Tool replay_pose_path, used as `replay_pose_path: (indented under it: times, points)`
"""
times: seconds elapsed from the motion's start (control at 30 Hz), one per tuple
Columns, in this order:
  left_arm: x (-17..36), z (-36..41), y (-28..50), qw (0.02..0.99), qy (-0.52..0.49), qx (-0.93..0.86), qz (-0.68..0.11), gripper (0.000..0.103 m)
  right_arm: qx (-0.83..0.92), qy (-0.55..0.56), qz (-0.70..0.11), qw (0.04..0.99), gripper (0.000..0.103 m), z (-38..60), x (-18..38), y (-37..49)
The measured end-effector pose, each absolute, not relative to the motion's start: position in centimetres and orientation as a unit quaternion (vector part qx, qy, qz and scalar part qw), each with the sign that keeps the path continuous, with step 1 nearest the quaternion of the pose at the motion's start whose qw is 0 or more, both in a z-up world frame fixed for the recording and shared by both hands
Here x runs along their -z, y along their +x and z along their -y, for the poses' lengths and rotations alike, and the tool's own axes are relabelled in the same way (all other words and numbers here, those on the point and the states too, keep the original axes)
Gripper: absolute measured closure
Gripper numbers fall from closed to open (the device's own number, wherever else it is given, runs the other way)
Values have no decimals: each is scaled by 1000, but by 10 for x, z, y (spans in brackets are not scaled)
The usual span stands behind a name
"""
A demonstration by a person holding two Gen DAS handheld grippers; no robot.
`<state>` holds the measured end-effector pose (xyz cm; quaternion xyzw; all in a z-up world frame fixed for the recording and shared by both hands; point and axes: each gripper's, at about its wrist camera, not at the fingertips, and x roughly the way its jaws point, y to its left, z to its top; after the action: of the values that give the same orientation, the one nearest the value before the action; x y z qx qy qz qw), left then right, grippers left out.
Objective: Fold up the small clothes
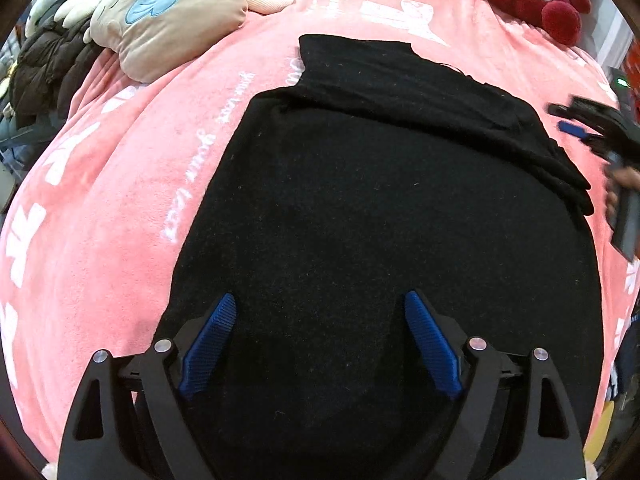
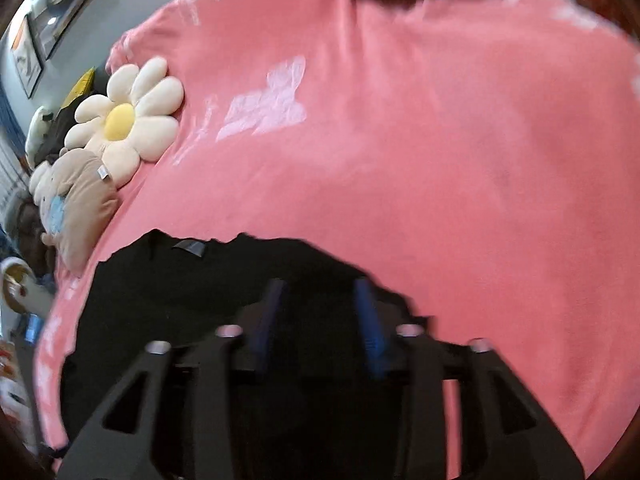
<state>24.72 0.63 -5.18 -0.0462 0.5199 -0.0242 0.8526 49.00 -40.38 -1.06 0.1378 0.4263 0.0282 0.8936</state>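
- Pink blanket (image 1: 132,184) with white lettering covers the bed; plush toys lie along its far edge (a flower cushion (image 2: 128,118) and a beige cushion (image 1: 168,24)).
- Black garment (image 1: 360,220) lies flat on the blanket, with a folded band across its far end.
- Left gripper (image 1: 320,344): jaws wide apart above the garment, nothing between them.
- Right gripper (image 2: 320,320): jaws parted over the garment's edge, gripping nothing (view blurred).

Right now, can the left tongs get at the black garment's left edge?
Probably yes: the left tongs hang open over the black garment, and nothing lies between them and that edge on the pink blanket.
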Motion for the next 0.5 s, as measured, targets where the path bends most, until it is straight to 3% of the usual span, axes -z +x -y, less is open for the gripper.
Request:
replay_pose_path:
  times: [0.03, 0.13, 0.23, 0.37, 0.5]
  points:
    - [51, -7, 248, 852, -49, 24, -520, 19, -45, 134, -435, 889, 49, 398, 17, 501]
    - [52, -7, 248, 851, -51, 22, -523, 19, -28, 87, -486, 869, 66, 389, 55, 520]
    - [53, -5, 250, 849, -48, 20, -525, 19, 28, 76, -462, 883, 65, 384, 26, 526]
    - [53, -7, 249, 849, -55, 28, -524, 19, -50, 90, -394, 913, 66, 354, -22, 459]
    - [45, -10, 249, 854, -74, 38, -513, 19, -87, 50, -411, 906, 67, 322, -8, 396]
